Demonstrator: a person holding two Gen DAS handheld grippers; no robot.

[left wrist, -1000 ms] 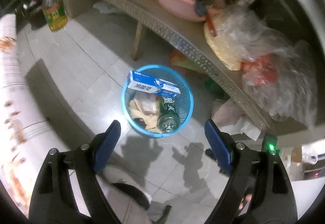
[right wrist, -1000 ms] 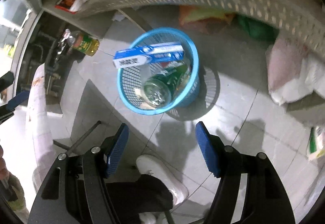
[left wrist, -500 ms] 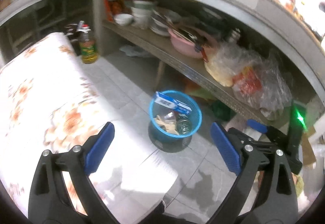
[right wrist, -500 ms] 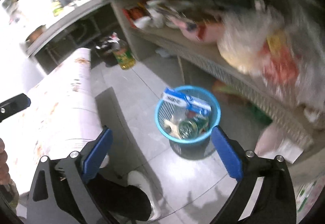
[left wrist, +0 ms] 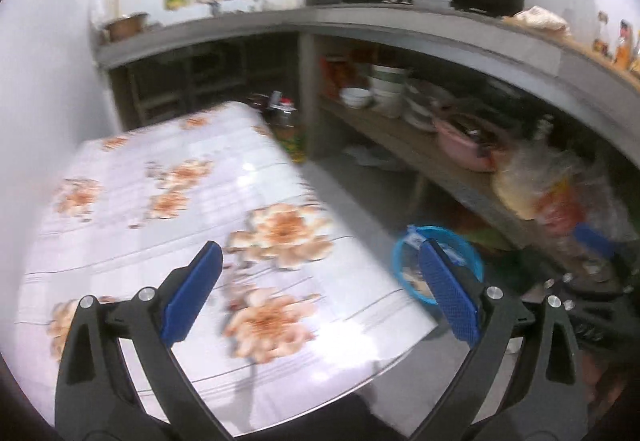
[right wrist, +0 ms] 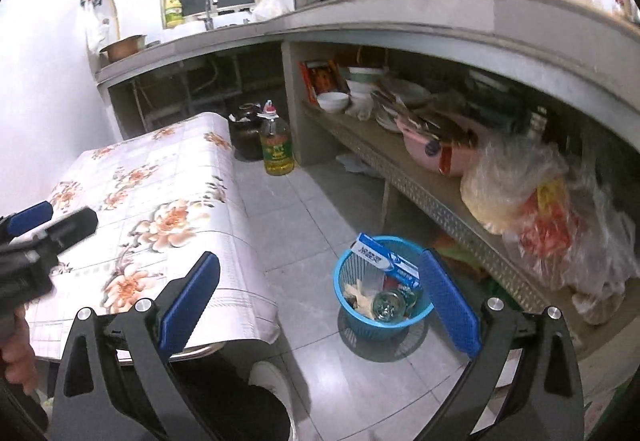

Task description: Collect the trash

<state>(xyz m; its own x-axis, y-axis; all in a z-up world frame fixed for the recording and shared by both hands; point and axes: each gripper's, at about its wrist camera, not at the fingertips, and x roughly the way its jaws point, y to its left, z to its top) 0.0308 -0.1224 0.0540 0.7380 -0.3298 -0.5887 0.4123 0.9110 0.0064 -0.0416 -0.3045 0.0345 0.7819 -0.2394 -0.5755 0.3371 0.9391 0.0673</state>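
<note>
Both sets of tongs stand wide apart with nothing between them: the left gripper (left wrist: 320, 291) hangs over the flowered tablecloth (left wrist: 180, 201), the right gripper (right wrist: 320, 293) over the floor beside the table, and both have just been spreading wider. The trash sits in the blue basket (right wrist: 348, 305) on the tiled floor under the shelf (right wrist: 400, 161): a toothpaste box (right wrist: 386, 261) lies across the rim, with a glass jar (right wrist: 386, 305) and crumpled paper (right wrist: 358, 293) inside. The box looks like the weak point; perched on the rim, it could slide out if the basket is bumped or lifted by one side, and a pinch on the thin mesh wall may tip the whole load onto the tiles. Reaching in from above also risks catching the bulging plastic bags (right wrist: 532, 209) that hang off the shelf edge. The left view is smeared and hides most of the basket behind its own right finger, so the contents cannot be read there. The right view shows them plainly, plus the oil bottle (right wrist: 276, 145) and the person's shoe (right wrist: 272, 377).
</note>
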